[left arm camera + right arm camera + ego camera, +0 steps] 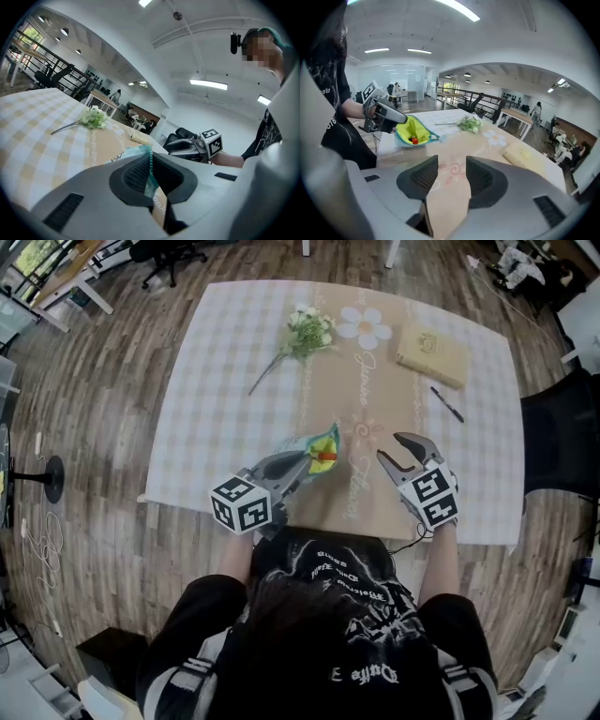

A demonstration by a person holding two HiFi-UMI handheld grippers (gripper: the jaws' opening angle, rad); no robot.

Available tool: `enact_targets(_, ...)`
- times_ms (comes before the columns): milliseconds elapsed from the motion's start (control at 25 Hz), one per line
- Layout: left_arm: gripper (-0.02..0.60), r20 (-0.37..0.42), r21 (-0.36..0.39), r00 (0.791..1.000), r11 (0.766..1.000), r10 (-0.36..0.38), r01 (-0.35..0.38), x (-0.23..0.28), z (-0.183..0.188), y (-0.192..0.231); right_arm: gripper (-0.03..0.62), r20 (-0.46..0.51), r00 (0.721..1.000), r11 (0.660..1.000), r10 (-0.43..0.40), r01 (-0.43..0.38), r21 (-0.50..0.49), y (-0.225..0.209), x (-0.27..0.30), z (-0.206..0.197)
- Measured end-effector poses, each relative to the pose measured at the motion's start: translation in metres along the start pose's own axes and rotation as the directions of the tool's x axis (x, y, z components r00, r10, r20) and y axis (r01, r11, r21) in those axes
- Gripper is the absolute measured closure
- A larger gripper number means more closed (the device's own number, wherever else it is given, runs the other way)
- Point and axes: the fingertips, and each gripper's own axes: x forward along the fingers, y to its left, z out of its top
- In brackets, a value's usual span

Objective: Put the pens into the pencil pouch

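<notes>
**Left gripper** [294,466]: The jaws are clamped on the rim of the pencil pouch [320,450]. In the left gripper view, the pads meet on the teal zip edge of the pouch [149,158]. The pouch mouth is held up off the table [206,381] and gapes wide toward the right gripper.

**Right gripper** [393,448]: The jaws stand apart with nothing between them. In the right gripper view, only the tablecloth shows in the gap of the right gripper [452,176]. It hovers at 3 o'clock of the pouch, near it but not touching.

**Pencil pouch:** It sits near the table's front edge, just left of centre. The lining is yellow [412,130], and a red-tipped item [414,140] lies inside it.

**Pen** [447,404]: One dark pen lies flat on the cloth at 2 o'clock of the pouch, well apart from both grippers.

**Other items:**
- A beige book [432,354] lies at 12 o'clock of the pen, close by.
- A sprig of flowers [306,333] lies at 12 o'clock of the pouch, toward the far edge.
</notes>
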Motion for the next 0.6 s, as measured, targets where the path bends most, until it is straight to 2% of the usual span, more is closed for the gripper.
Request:
enact_targets(320,0.548,0.015,-0.043,0.994,0.993,0.110,-0.110,0.023,0.005,0.004,0.408,-0.036,0.986,0.980,-0.161,0.164,0.115,-0.139,-0.034,-0.071)
enact_targets(600,0.548,-0.011,-0.060,0.977,0.975,0.213,-0.213,0.042,0.000,-0.001,0.429,-0.113,0.981,0.978,-0.159,0.172,0.119,-0.221,-0.028,-0.123)
